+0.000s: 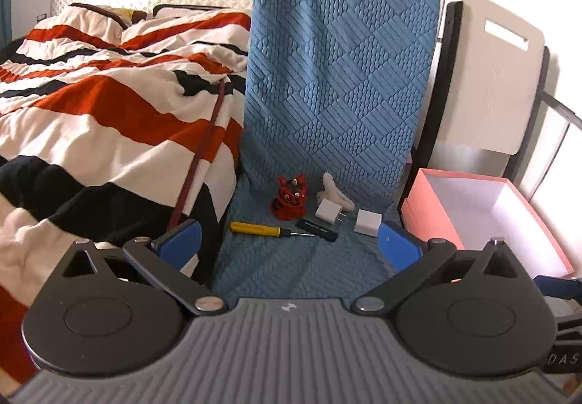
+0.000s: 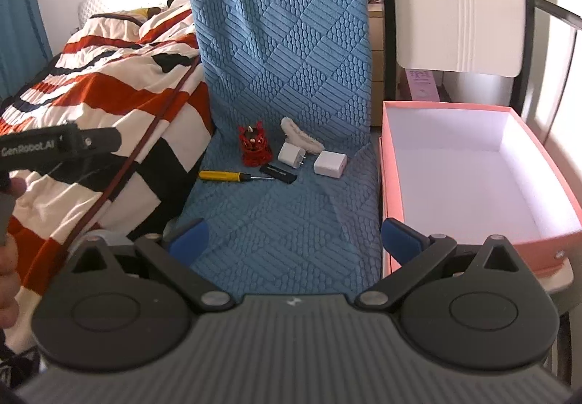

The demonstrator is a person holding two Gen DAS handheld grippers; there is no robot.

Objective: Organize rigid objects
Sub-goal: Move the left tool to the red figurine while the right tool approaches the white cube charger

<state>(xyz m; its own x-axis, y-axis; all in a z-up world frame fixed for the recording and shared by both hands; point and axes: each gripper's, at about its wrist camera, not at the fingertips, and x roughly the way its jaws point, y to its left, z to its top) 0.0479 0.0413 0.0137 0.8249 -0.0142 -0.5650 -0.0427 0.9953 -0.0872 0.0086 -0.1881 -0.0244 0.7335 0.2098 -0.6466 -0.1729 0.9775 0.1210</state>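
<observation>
Hovering wide open and empty over the front of the seat, the left gripper (image 1: 289, 240) and the right gripper (image 2: 294, 240) both point their blue-padded fingers at the cluster of small items further back, well short of any of them

The yellow-handled screwdriver (image 1: 260, 229) lies flat nearest the left side, its thin metal shaft tip just beside the black rectangular stick (image 1: 316, 230); the screwdriver is probably stiff and light, and best pinched across the handle, since the shaft looks too slim and slick. The black stick sits low on the fabric, so the fingers would have to press into the cloth to get under its edges. Behind it stands a small white plug adapter with metal prongs (image 1: 329, 213), and to its right a white cube-shaped charger (image 1: 368, 222); both look hard, smooth and light, and taking them across flat opposite faces seems safest. The red spiky plastic figurine (image 1: 289, 202) stands upright, likely light and tippable, with thin parts that could snag. The white toothed hair clip (image 1: 334, 191) lies against the chair back

All rest on a blue textured quilted chair cover (image 2: 283, 214), soft and yielding. An empty pink cardboard box with white interior (image 2: 473, 163) sits just to the right, on another chair (image 2: 458, 3), the likely destination. A red, white and black striped duvet (image 1: 109, 105) covers the bed to the left
</observation>
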